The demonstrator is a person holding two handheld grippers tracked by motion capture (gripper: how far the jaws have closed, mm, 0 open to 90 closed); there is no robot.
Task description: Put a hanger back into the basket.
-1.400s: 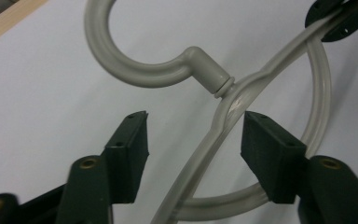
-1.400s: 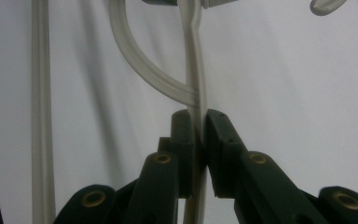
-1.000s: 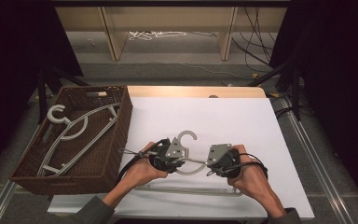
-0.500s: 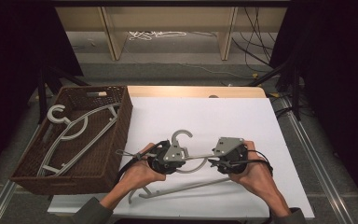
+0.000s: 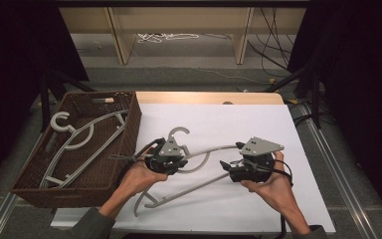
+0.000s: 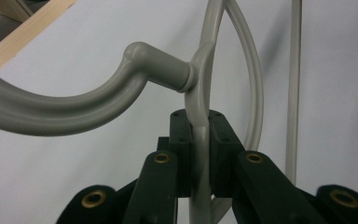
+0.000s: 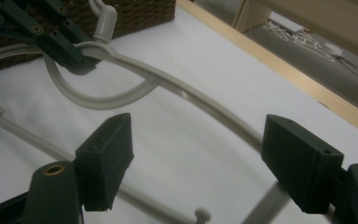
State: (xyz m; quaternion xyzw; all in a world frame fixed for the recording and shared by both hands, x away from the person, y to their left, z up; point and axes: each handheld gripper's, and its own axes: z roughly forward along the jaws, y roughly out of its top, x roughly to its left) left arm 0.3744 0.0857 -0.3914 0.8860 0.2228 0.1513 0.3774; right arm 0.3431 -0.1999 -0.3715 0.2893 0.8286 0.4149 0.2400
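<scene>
High view: left gripper (image 5: 171, 160) fingers pinch the hanger (image 5: 206, 152) neck
Right gripper (image 5: 231, 169): fingers just spread, letting go
Hanger: now tilted up
Next: probably into basket (image 5: 129, 124)

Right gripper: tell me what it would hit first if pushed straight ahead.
Probably the grey plastic hanger: its curved arm crosses just ahead of the open right gripper, though depth is hard to judge. Beyond is the left gripper, clamped near the hook.

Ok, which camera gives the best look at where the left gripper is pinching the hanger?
The left gripper view: the left gripper clamps the hanger just below its hook. The high view shows the whole hanger, the grip hidden under the gripper's plate. The right gripper view shows it at a distance.
</scene>
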